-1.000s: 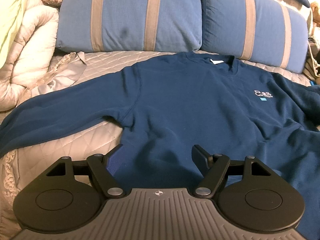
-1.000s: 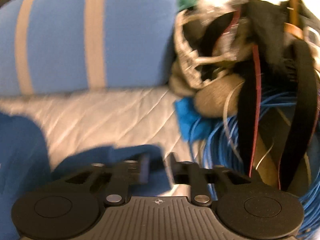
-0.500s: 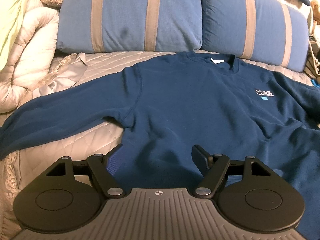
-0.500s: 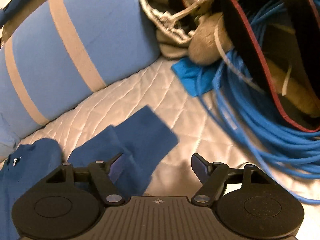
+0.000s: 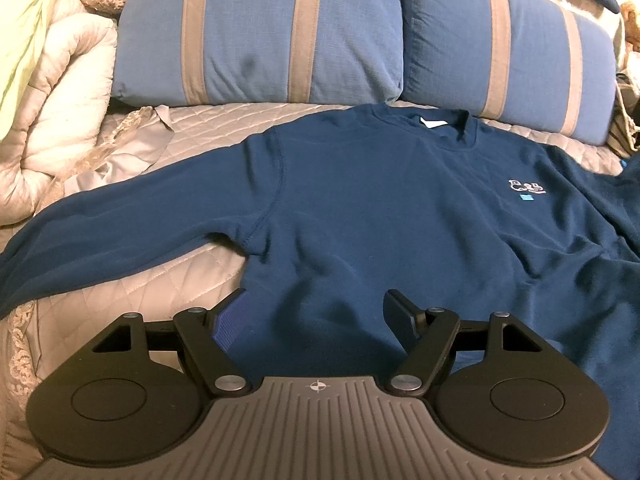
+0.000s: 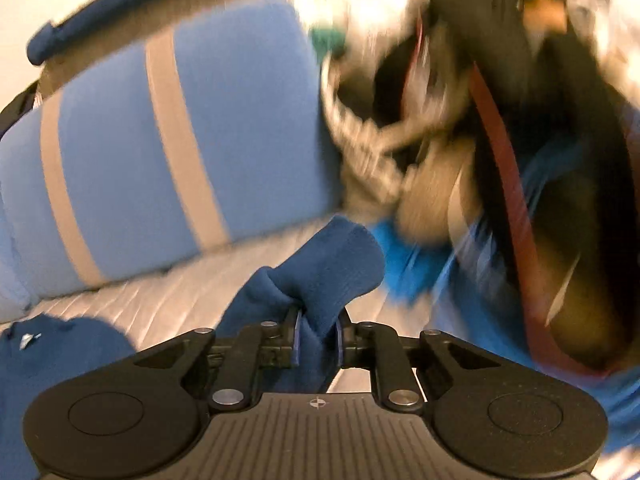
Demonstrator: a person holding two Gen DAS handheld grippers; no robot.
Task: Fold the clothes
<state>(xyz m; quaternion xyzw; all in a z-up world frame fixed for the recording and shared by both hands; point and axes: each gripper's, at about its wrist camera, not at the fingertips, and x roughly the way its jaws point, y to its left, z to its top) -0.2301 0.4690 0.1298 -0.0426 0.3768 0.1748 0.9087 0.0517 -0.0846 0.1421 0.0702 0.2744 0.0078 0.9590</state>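
A navy sweatshirt [image 5: 360, 208] lies face up and spread flat across the middle of the left wrist view, on a pale quilted bedspread [image 5: 120, 280]. Its collar sits toward the top of the frame, just below two blue pillows [image 5: 260, 32] with tan stripes, and one sleeve [image 5: 120, 216] runs out toward the left edge. A small white logo [image 5: 527, 188] shows on the chest at centre right. A bunched cream comforter [image 5: 52, 100] fills the upper left.

The left gripper [image 5: 316, 312] hangs at the bottom of the frame over the sweatshirt's hem, its jaws spread wide with nothing pinched between them (the cloth simply lies beneath).

In the right wrist view, which is badly blurred, the right gripper [image 6: 318, 338] has just been closing, and its jaws are now clamped on the cuff [image 6: 324, 276] of the other sleeve. The cuff sticks up from between the fingers at lower centre, lifted off the bedspread. Behind it a blue pillow fills the left half. A jumble of dark straps and blue cable [image 6: 500, 312] crowds the right side, too smeared to make out further.
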